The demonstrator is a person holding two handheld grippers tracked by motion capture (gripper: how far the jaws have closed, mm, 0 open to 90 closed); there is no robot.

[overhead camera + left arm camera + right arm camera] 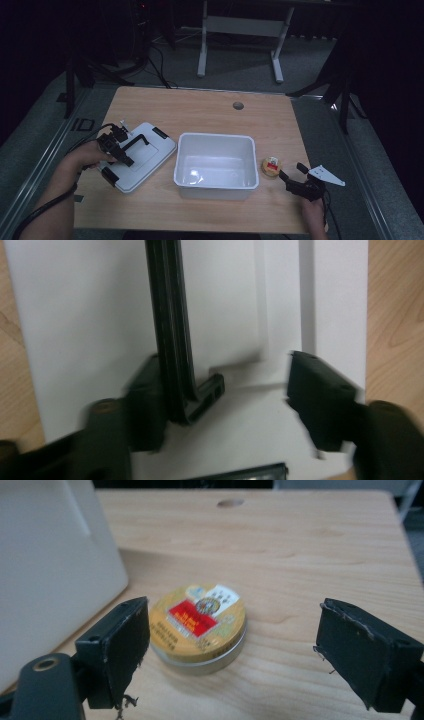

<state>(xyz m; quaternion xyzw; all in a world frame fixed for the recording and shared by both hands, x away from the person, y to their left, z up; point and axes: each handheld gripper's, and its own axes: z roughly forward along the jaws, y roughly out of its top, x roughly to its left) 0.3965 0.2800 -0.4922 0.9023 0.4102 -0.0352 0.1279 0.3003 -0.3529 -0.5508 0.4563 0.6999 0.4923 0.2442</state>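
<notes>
Claws first: the left claw (pixel 131 150) hangs over the white lid (pixel 150 165), which lies flat on the desk (pixel 210 117) at about nine o'clock from the white bin (pixel 216 165). In the left gripper view its jaws stand partly apart, the black handle (pixel 172 340) of the lid running up between them, close against one pad and well clear of the other; they do not clamp it. The right claw (pixel 292 171) sits at about four o'clock from the bin, jaws spread wide and gripping nothing, with the round tin (pixel 200 625) lying on the desk just ahead of the gap. The bin stands open in the middle of the desk, its inside bare and glossy. The tin is low and flat, with a yellow top bearing a red and white label and a silvery rim, just beside the bin's wall at three o'clock.
</notes>
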